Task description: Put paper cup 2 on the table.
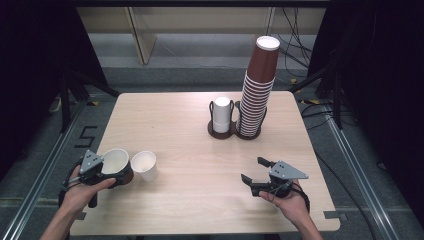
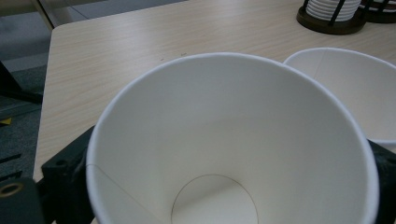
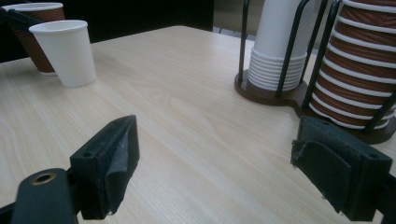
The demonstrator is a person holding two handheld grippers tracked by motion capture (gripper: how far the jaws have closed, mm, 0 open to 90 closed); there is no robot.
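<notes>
A person sits at a light wooden tabletop (image 1: 200, 150) holding a two-jaw gripper in each hand. The left gripper (image 1: 102, 172), at the near left corner, has its fingers (image 2: 65, 186) pinching a brown paper cup (image 1: 117, 167) by its sides; the cup stands upright, mouth up, white inside and empty. Just to its right, rims nearly touching, stands a white paper cup (image 1: 144, 166), also upright and empty. The right gripper (image 1: 257, 175) hovers low over the near right of the tabletop with its fingers (image 3: 112, 163) spread wide and nothing between them – it points left, and the white cup lies well apart from it in that direction, nearer the left hand. At the far middle, a dark two-post cup holder (image 1: 220, 134) carries a short stack of white cups (image 1: 222, 114) and a tall leaning stack of brown cups (image 1: 257, 90) – both upside down
</notes>
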